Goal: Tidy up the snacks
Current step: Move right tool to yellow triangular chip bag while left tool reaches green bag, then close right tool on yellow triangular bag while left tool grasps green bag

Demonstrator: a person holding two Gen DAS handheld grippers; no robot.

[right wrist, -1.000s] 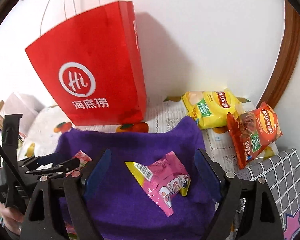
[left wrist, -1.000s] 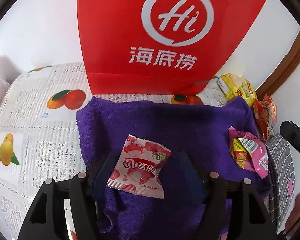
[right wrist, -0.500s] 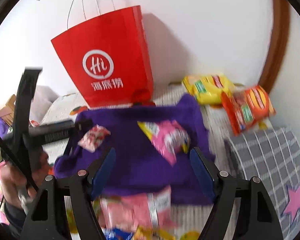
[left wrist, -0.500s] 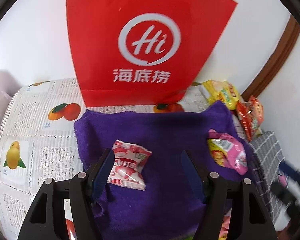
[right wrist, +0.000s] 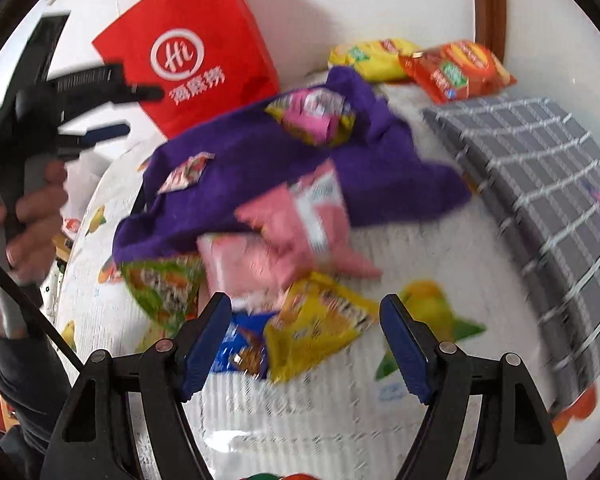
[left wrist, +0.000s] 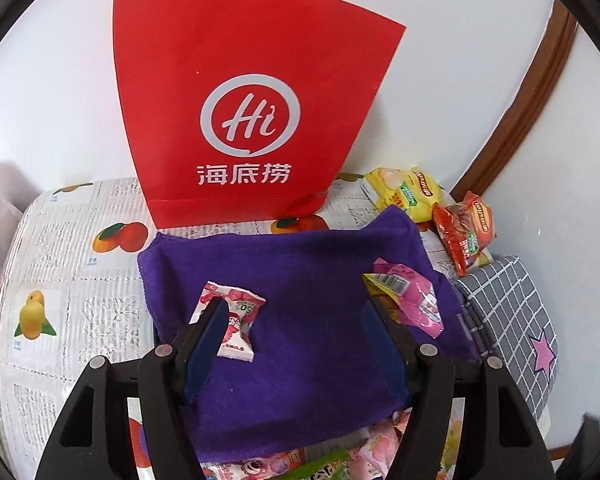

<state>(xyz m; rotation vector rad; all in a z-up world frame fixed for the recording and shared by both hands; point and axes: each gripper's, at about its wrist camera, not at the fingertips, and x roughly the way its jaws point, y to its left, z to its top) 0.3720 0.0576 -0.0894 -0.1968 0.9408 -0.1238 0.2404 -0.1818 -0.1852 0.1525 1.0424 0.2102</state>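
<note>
A purple towel [left wrist: 312, 344] lies in front of a red paper bag [left wrist: 244, 120]. On it rest a small red-and-white candy packet [left wrist: 240, 312] and a pink-and-yellow packet [left wrist: 408, 300]. My left gripper [left wrist: 296, 312] hovers open above the towel, the candy just beside its left finger and nothing between the pads. In the blurred right wrist view, my right gripper [right wrist: 304, 304] stands open over a pile at the towel's near edge: a yellow packet [right wrist: 320, 328], a blue packet [right wrist: 244, 344], pink packets [right wrist: 288, 232] and a green packet [right wrist: 164, 288]. A hand [right wrist: 32, 208] holds the left gripper [right wrist: 144, 110] at upper left.
A yellow chip bag [left wrist: 404, 192] and an orange-red chip bag [left wrist: 464, 232] lie at the back right by the wall. A grey checked cushion [left wrist: 508, 320] borders the right side. The table [left wrist: 60, 248] has a fruit-printed newspaper cover.
The left gripper rose and drew back, leaving the candy packet on the towel. The right gripper swung away from the pink-and-yellow packet to the near pile, its jaws a little narrower.
</note>
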